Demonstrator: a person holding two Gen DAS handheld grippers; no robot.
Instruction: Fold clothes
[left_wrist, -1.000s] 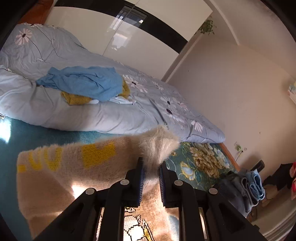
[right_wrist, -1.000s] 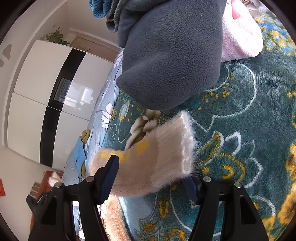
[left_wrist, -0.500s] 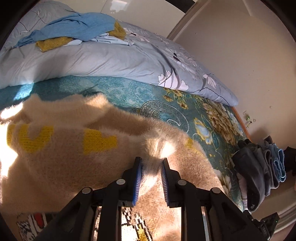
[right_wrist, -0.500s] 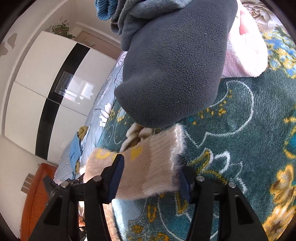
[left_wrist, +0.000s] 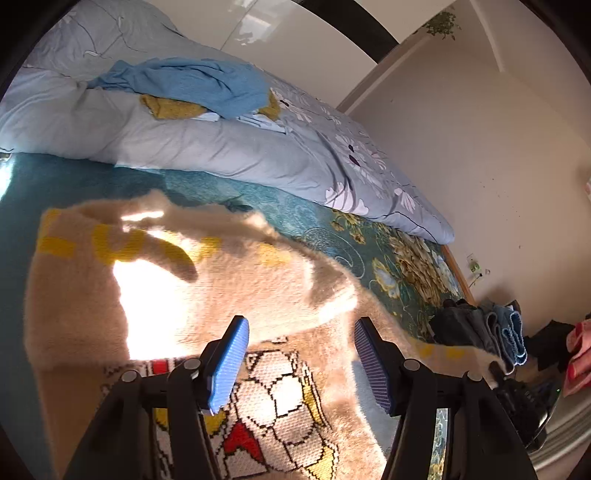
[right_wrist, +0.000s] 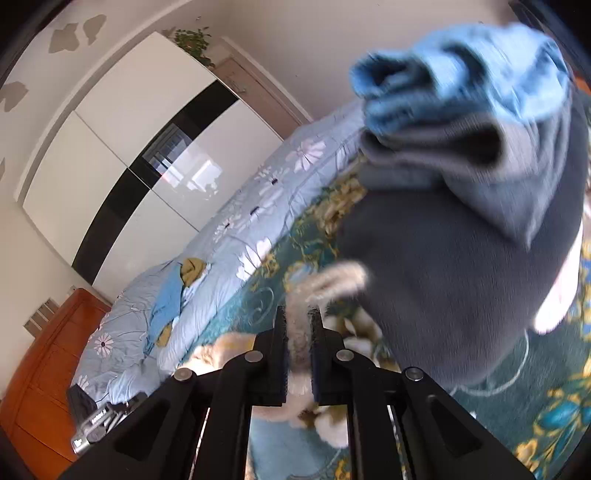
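Our left gripper, clamped on a fold of the beige sweater half a second ago, now stands wide, so we judge the left sleeve fold laid. Our right gripper, wide before, now pinches the far cuff. The sweater lies on the teal blanket, its long axis running from us toward the folded stack. Beyond lies the blue quilt.
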